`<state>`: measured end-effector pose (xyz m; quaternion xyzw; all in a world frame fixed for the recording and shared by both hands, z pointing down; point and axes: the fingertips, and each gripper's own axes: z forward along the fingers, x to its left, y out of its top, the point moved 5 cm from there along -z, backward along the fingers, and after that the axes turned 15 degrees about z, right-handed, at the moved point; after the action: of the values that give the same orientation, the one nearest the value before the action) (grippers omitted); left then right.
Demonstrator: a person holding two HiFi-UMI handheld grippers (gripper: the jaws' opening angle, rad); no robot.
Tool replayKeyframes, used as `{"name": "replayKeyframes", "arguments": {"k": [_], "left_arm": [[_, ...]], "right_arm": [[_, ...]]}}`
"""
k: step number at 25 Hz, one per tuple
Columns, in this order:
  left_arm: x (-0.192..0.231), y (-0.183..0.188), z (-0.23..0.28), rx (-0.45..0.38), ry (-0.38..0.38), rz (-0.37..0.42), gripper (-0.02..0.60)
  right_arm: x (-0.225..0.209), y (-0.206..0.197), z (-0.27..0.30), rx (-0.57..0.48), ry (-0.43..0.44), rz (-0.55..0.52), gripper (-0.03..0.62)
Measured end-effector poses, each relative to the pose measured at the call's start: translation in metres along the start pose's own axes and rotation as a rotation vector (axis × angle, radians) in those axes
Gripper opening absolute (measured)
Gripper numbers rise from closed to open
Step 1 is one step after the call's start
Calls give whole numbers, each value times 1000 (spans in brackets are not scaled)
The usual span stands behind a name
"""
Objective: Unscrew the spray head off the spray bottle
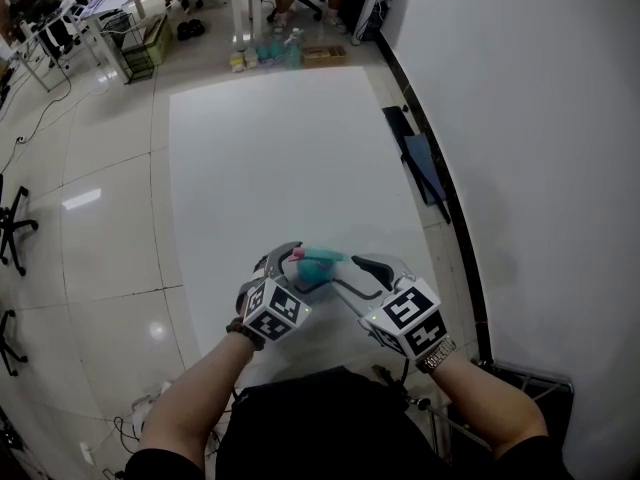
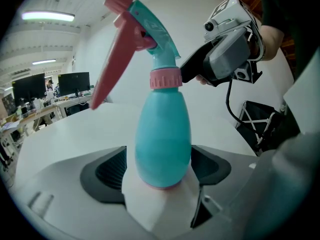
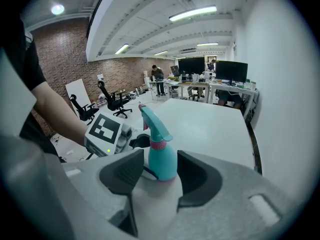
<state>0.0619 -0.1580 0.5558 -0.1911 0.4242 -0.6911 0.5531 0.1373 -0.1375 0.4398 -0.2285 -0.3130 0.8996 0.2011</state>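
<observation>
Left gripper [image 2: 159, 154] around spray bottle [image 2: 162, 129]

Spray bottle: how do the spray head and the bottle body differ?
Colour: spray head mixes pink and teal; bottle body is teal.
Shape: spray head is angular with a long trigger; bottle body is smooth and rounded.
Both are joined at the pink collar and stand upright.

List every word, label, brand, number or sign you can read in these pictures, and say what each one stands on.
No words, numbers or brand names can be read anywhere.
Spray bottle: plain, no label showing.
Left marker cube and right marker cube: black-and-white square patterns, not writing.
Monitors in the background: too small to read.
</observation>
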Motion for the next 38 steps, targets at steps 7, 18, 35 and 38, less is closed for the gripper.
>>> {"name": "replayKeyframes", "arguments": {"k": [7,18,35,38], "left_arm": [[-1,-5,-10,13,-1,4,423],[-12,-10,-40,6,-18,26,394],[-24,24,-115,-145,-4,28,237],[-23,34,-126,-173,5,6,176]], "right_arm": [[7,-6,1,2,-3,8,199],[17,-17,-5,-40,-64,66,199],[59,-23,-22,-231,-209,116,131],[69,-24,-27,-274,-241,110,34]]}}
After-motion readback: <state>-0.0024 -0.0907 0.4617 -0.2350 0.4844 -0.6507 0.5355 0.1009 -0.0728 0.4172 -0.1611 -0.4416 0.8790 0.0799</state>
